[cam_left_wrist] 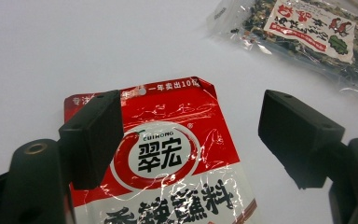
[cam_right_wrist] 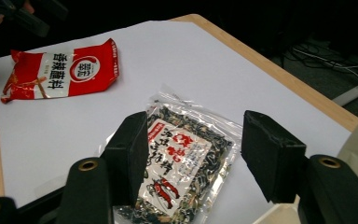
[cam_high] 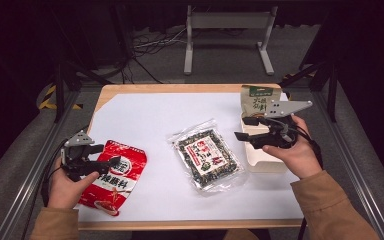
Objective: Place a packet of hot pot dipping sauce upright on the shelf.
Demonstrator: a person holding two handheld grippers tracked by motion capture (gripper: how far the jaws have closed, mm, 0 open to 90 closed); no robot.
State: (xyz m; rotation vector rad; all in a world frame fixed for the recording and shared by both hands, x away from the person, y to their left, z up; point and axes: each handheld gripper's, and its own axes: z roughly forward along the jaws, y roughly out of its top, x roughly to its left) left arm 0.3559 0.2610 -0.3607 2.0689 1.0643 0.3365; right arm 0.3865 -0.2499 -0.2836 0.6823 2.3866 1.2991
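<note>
A red sauce packet (cam_high: pixel 112 176) lies at the table's left front. My left gripper (cam_high: pixel 107 156) hovers over its near-left part, jaws open, nothing between them; in the left gripper view the red packet (cam_left_wrist: pixel 168 158) lies below the jaws. A clear bag of dark dried food (cam_high: pixel 208 156) with a red-and-white label lies mid-table. My right gripper (cam_high: pixel 242 128) hangs to its right, jaws open and empty, pointing left. In the right gripper view the clear bag (cam_right_wrist: pixel 182 163) sits just beyond the jaws, with the red packet (cam_right_wrist: pixel 60 70) farther off.
A pale box (cam_high: pixel 262 157) stands at the right edge of the white sheet (cam_high: pixel 150 120). A green-topped pouch (cam_high: pixel 259 100) stands upright behind the right gripper. The wooden table edge (cam_high: pixel 190 224) runs along the front. A metal frame stands on the floor beyond.
</note>
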